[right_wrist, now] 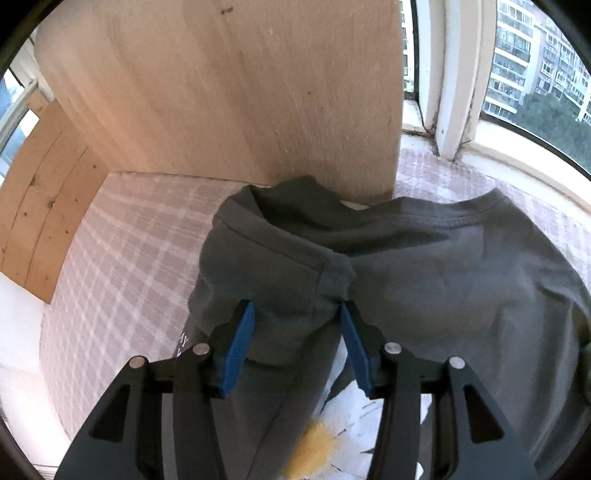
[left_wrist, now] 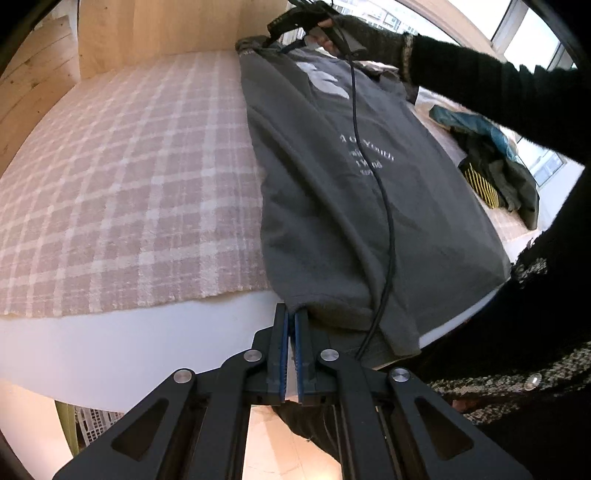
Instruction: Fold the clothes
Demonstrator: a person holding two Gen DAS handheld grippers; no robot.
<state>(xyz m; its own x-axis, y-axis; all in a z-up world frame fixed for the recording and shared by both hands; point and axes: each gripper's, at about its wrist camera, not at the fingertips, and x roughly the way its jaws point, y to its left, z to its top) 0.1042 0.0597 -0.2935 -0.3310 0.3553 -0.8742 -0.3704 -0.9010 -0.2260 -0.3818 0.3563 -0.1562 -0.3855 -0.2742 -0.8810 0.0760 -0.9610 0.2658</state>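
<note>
A dark grey T-shirt [left_wrist: 351,192] with white print lies lengthwise on the plaid bed cover [left_wrist: 140,177], one side folded over the middle. Its near hem hangs over the bed's front edge, and my left gripper [left_wrist: 291,314] is shut on that hem. At the shirt's far end a person's hand holds my right gripper [left_wrist: 284,27]. In the right wrist view the right gripper [right_wrist: 297,306] is open, and its blue pads [right_wrist: 242,336] stand on either side of a raised fold of the T-shirt [right_wrist: 443,266] at the shoulder seam, near the collar.
A black cable [left_wrist: 384,206] trails along the shirt. A pile of dark, teal and yellow-striped clothes [left_wrist: 495,166] lies at the bed's right. Wooden panels [right_wrist: 240,92] and a window [right_wrist: 517,55] close the far side. White printed cloth with a yellow patch [right_wrist: 354,417] lies under the shirt.
</note>
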